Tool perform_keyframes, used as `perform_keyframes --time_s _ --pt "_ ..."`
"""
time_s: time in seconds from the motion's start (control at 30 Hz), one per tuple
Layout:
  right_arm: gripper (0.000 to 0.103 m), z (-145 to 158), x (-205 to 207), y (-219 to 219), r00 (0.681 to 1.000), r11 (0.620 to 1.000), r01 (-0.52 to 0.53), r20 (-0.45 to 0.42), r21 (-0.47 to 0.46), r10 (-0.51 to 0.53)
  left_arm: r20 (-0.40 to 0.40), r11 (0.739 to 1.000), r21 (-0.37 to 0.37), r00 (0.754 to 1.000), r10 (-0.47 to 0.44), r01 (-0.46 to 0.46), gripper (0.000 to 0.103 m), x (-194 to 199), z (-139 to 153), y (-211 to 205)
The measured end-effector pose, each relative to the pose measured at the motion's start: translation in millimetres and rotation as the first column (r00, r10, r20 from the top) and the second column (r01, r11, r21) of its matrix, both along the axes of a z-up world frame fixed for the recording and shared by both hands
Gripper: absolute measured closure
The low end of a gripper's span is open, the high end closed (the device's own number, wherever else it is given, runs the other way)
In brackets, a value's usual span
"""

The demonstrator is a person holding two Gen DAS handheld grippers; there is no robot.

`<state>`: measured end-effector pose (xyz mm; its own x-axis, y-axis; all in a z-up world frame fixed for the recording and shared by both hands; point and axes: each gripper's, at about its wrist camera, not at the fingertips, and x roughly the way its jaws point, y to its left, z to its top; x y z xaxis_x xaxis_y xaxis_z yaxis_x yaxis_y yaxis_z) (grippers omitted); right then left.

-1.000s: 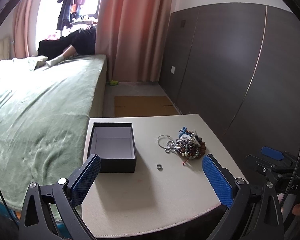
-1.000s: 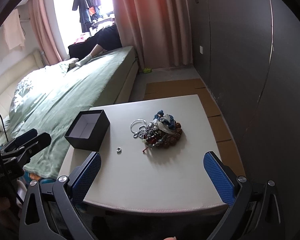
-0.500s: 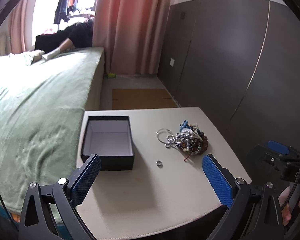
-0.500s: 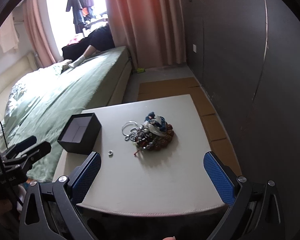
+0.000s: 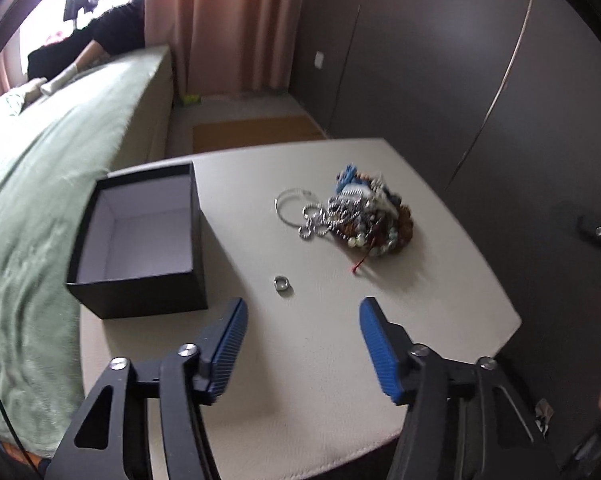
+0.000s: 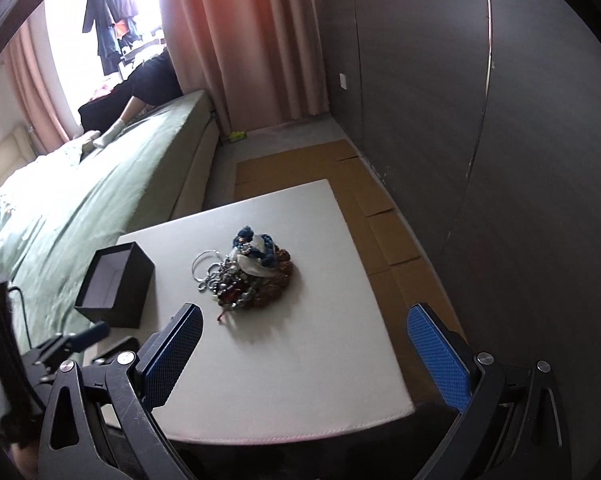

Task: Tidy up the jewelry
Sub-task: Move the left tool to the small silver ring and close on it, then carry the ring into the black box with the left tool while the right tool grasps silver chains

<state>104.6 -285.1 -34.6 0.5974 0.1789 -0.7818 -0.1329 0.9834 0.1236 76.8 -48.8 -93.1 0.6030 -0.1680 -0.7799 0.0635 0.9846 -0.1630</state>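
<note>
Jaws of the left gripper (image 5: 302, 310) stand parted and empty, low over the table (image 5: 440, 320). The loose ring (image 5: 282, 283) lies flat just ahead of the fingertips, at about 11 o'clock from the gap's centre, slightly nearer the left finger. The open black box (image 5: 140, 236) sits at 10 o'clock; the jewelry pile (image 5: 356, 216) at 1 o'clock, farther off. The right gripper (image 6: 304, 326) is spread wide, holding nothing, with the pile at its 11 o'clock. Judgement: the left is nearer the ring; a short forward-left advance should centre it.
</note>
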Motion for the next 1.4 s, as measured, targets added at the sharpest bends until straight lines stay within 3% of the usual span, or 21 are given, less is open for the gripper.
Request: perform_keyframes --time_s 0.27,0.37,0.6,0.73,0.8,0.83,0.97,1.27,1.4 --pt "0.001 -1 12 -17 0.999 0.997 0.045 -0.006 0.062 -0.044 -0.042 1.0 0.013 0.999 0.006 -0.006 0.063 25 -22 0" --pt "0.001 -3 17 -23 0.998 0.994 0.065 -0.025 0.09 -0.063 -0.056 1.0 0.025 0.998 -0.002 0.003 0.065 33 -28 -5" --pt "0.001 -12 29 -33 0.993 0.985 0.102 -0.073 0.14 -0.093 -0.087 0.996 0.087 0.996 0.015 -0.007 0.072 57 -51 -15" --pt "0.001 -14 36 -38 0.991 0.978 0.119 -0.088 0.173 -0.105 -0.058 0.989 0.146 0.998 0.023 -0.014 0.077 66 -54 -20" --pt "0.001 -17 39 -38 0.989 0.974 0.124 -0.099 0.188 -0.107 -0.059 0.985 0.171 0.998 0.026 -0.015 0.087 67 -54 -21" --pt "0.001 -18 40 -38 0.989 0.973 0.125 -0.103 0.192 -0.106 -0.064 0.986 0.166 0.998 0.022 -0.011 0.092 66 -54 -21" --pt "0.002 -25 43 -30 0.988 0.972 0.112 -0.125 0.209 -0.087 -0.069 0.996 0.092 0.997 0.019 -0.013 0.092 65 -48 -14" --pt "0.031 -44 52 7 0.985 0.972 0.015 -0.169 0.234 0.025 0.033 0.996 -0.019 0.996 0.083 -0.082 0.092 59 -4 13" --pt "0.048 -59 61 26 0.973 0.954 -0.013 -0.215 0.3 0.081 0.068 0.992 -0.063 0.991 0.111 -0.107 0.092 55 11 27"
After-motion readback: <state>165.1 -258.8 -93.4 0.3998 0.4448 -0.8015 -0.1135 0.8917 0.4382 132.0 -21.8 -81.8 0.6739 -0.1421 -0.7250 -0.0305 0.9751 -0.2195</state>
